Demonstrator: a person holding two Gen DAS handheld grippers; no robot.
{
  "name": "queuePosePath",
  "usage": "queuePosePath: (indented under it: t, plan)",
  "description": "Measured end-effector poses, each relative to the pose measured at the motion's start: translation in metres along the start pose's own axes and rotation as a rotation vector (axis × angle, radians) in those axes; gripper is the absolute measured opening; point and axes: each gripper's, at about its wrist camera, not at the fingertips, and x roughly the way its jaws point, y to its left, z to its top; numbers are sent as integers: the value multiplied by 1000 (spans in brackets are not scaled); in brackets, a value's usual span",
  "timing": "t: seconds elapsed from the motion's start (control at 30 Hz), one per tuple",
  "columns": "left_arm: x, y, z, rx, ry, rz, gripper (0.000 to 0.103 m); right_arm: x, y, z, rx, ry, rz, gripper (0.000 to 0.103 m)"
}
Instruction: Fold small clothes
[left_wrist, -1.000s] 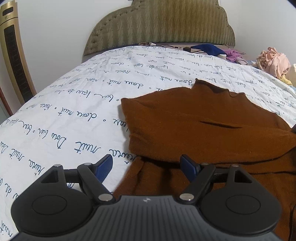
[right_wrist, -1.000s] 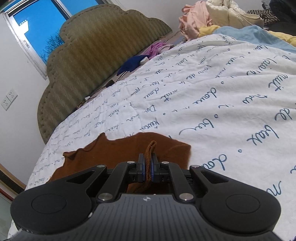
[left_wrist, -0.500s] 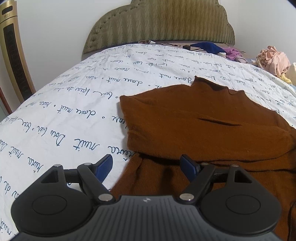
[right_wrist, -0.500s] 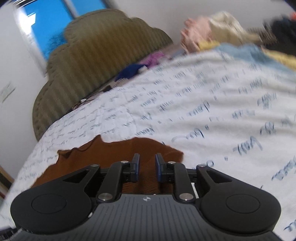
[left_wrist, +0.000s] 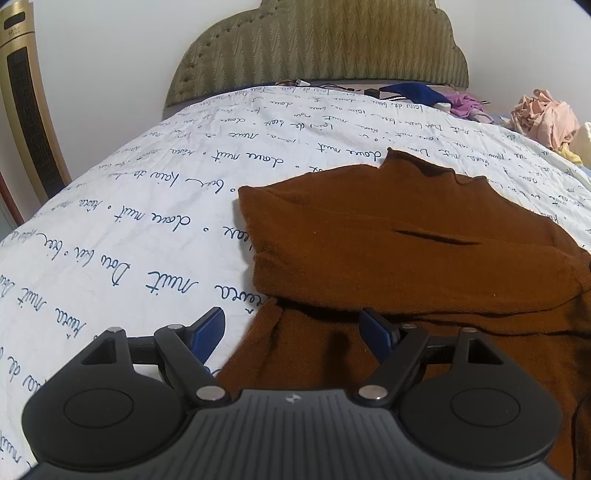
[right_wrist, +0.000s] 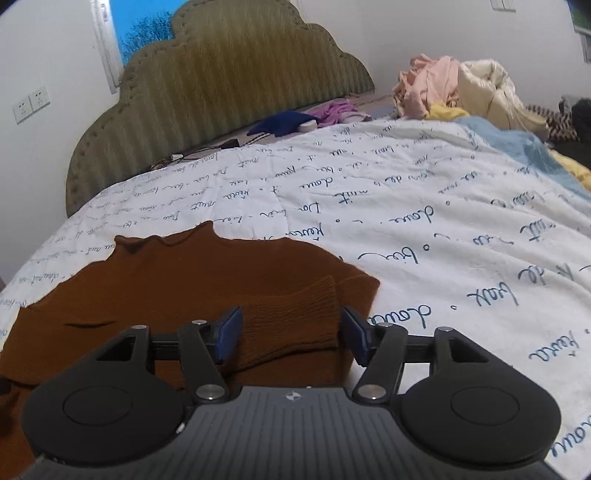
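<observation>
A brown knitted sweater lies on the white bedspread with blue script, its sleeves folded across the body. My left gripper is open and empty, just above the sweater's near left edge. In the right wrist view the sweater lies at lower left. Its ribbed sleeve cuff lies flat between the spread fingers of my right gripper, which is open and holds nothing.
A green padded headboard stands at the far end. A pile of pink, cream and yellow clothes sits at the far right, with blue and purple items by the headboard. A gold tower fan stands left of the bed.
My right gripper opened and let go of the sleeve cuff, which now lies flat on the sweater. The left gripper stayed open and barely moved.
</observation>
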Motion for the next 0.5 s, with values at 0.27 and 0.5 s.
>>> queuePosePath:
  t: [0.27, 0.5]
  plan:
    - [1, -3, -15, 22, -2, -19, 80, -17, 5, -18, -8, 5, 30, 64]
    - [-1, -4, -33, 30, -19, -21, 80, -29, 12, -43, -13, 17, 34, 75]
